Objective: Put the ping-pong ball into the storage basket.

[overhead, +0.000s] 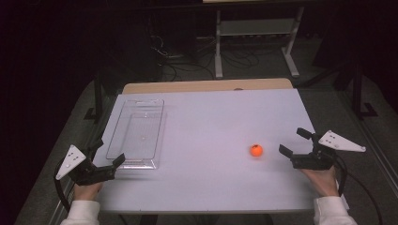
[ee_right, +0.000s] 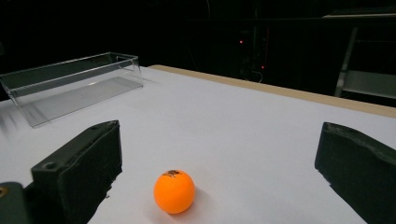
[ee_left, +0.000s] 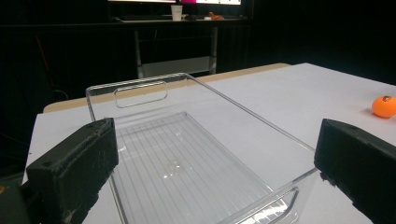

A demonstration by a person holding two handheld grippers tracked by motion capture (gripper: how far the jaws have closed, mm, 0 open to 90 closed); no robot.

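Ball (overhead: 256, 150), orange, sits on the white bench (overhead: 211, 122) toward its right side, well apart from the clear tray (overhead: 123, 136) at the left. Right gripper (overhead: 296, 142) has its jaws wide apart just beside the ball, not touching. Left gripper (overhead: 109, 151) faces the tray's near end, jaws apart.

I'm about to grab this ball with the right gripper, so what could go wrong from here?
The orange ball lies loose on the smooth table, ahead of the open right gripper; a nudge from one jaw could roll it away. The clear tray sits far across by the left gripper, so a weak grip may drop it.
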